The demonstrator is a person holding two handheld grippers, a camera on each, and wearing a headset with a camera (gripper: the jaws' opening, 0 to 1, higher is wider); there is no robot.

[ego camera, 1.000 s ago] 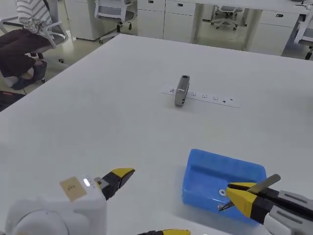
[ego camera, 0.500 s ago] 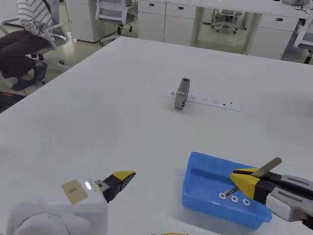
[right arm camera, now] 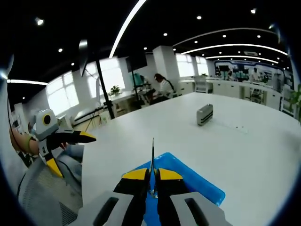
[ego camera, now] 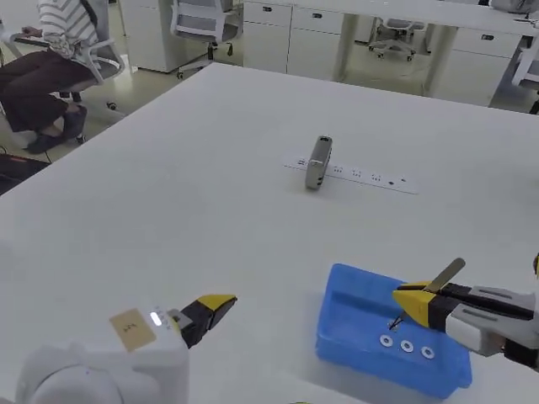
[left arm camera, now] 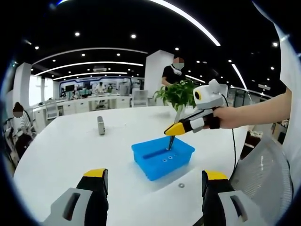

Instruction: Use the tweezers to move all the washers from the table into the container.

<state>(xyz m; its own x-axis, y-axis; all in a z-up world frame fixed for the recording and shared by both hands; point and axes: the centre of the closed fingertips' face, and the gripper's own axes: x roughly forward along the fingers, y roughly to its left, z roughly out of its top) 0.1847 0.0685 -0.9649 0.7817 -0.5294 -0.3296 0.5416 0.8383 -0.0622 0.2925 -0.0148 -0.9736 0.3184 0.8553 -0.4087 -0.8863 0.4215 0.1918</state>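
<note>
Tweezers [ego camera: 449, 273] over container [ego camera: 370, 279]; prob. 3 washers [ego camera: 407, 346] inside.

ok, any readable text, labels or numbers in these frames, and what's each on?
No text is legible.
Too small to read: dark marks on the tan sticker on the left gripper.
Too blurred to read: small marks along the white strip on the table.

The container [ego camera: 337, 332], lower right in the head view, is bright blue, and the washers [ego camera: 407, 346] in it are pale silver. The table [ego camera: 210, 194] is plain white. The left gripper [left arm camera: 155, 175] and right gripper [right arm camera: 151, 175] have yellow-tipped black jaws on grey-white bodies. The tweezers [ego camera: 446, 273] are dull grey. At upper left, a shirt [ego camera: 63, 21] is white with dark stripes.
</note>
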